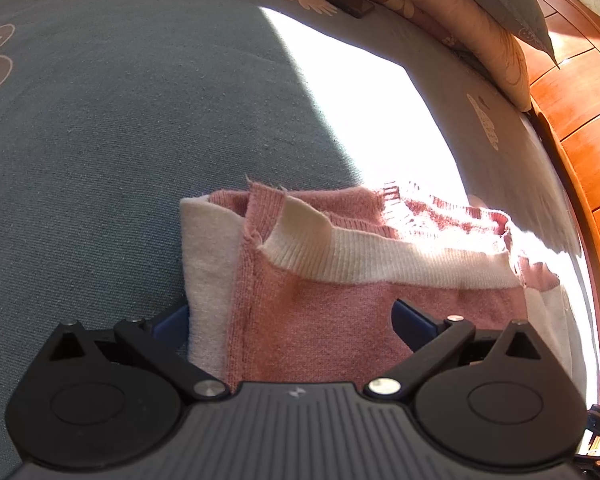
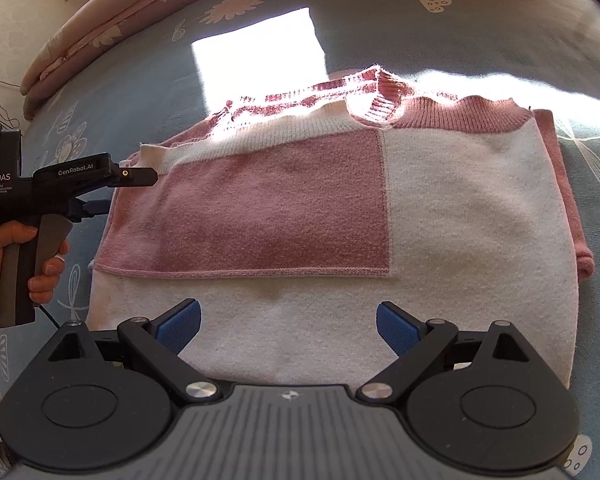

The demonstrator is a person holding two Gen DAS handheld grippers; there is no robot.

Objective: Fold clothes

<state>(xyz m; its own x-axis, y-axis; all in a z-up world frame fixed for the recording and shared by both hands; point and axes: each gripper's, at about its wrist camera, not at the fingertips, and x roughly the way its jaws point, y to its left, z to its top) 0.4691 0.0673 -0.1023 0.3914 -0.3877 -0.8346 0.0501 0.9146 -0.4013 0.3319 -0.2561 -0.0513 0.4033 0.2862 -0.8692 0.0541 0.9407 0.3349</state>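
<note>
Pink-and-cream knitted sweater (image 2: 340,216), partly folded, lying flat on a blue-grey bedsheet printed with pale flowers (image 2: 480,40); a band of bright sunlight crosses its ribbed far edge. Right gripper (image 2: 289,326), seen from its own camera: the two blue-padded fingers (image 2: 182,322) are spread wide apart above the cream near portion of the sweater, pinching nothing. Left gripper (image 2: 100,206), seen at the left of the right wrist view: a black hand-held unit gripped by a person's hand (image 2: 24,268), its tip at the sweater's left edge beside the cream ribbed band. From its own camera the left gripper (image 1: 290,320) likewise has its blue fingers (image 1: 414,322) spread, the folded pink-and-cream edge of the sweater (image 1: 320,280) lying between them; whether the pads touch the cloth cannot be told. Rolled pink floral quilt (image 1: 452,20) lies along the far side of the bed, next to an orange-brown wooden panel (image 1: 580,120).
</note>
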